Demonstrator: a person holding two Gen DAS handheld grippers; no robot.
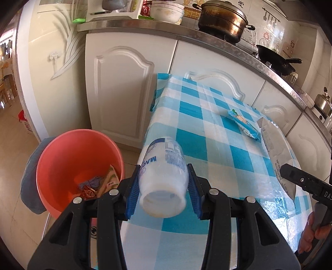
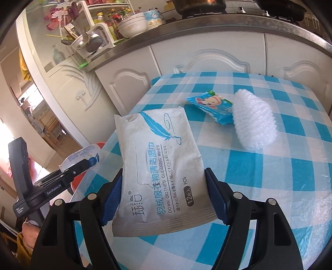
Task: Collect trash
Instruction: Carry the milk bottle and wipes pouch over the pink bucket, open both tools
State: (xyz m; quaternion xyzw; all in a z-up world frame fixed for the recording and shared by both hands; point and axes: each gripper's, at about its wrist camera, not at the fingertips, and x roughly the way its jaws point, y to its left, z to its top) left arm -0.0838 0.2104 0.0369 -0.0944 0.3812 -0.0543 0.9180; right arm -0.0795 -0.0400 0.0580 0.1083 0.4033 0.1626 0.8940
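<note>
My left gripper (image 1: 162,191) is shut on a white plastic bottle (image 1: 164,176) with blue print, its open mouth toward the camera, over the table's left edge. A pink bucket (image 1: 58,157) with some wrappers inside stands on the floor just to the left. My right gripper (image 2: 164,199) is shut on a white wet-wipes pack (image 2: 159,172) with a blue feather print, lifted above the checked tablecloth (image 2: 269,187). Beyond it lie a small blue tissue packet (image 2: 213,106) and a white foam net (image 2: 254,122). The left gripper and its bottle (image 2: 83,155) show at the right wrist view's left.
White cabinet doors (image 1: 124,93) run behind the table, under a counter with a pot (image 1: 222,18), a wok (image 1: 276,58) and bowls (image 1: 166,10). A grey cloth (image 1: 29,182) hangs by the bucket. A person's hand (image 1: 311,232) grips the right handle.
</note>
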